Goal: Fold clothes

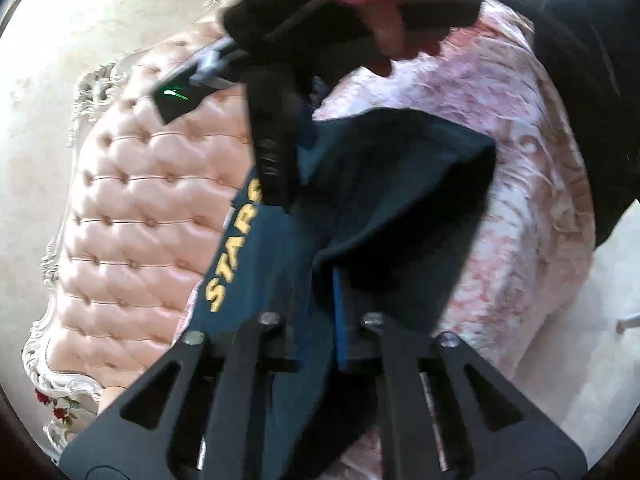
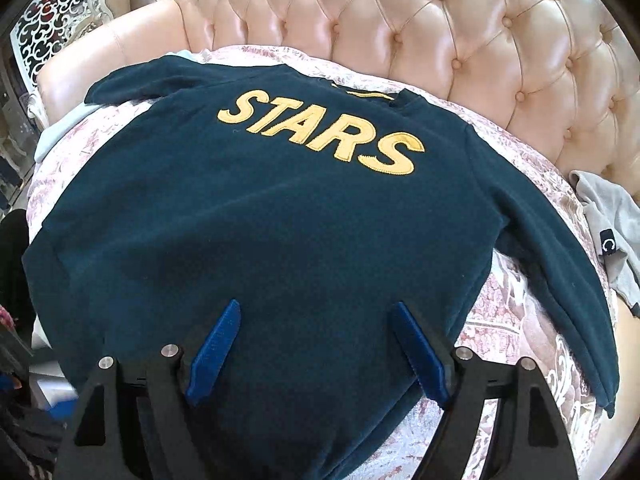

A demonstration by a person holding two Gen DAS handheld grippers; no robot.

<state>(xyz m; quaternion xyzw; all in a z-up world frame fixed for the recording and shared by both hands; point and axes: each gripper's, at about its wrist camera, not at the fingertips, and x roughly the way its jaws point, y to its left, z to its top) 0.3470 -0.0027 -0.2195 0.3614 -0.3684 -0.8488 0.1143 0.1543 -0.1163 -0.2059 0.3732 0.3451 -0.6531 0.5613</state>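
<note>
Sweatshirt: dark teal sweatshirt (image 2: 280,232) with yellow "STARS" lettering (image 2: 320,128), spread front up on a pink patterned cover (image 2: 516,320) before a tufted pink sofa back (image 2: 480,40).
Left gripper: left gripper (image 1: 340,320) angled downward, jaws clamped together on a raised fold of the sweatshirt.
Right gripper: right gripper (image 2: 316,344) tilted steeply down above the lower body of the sweatshirt, blue fingers (image 2: 216,348) spread wide, nothing pinched.
Beside: grey garment (image 2: 612,224) at the right edge.
</note>
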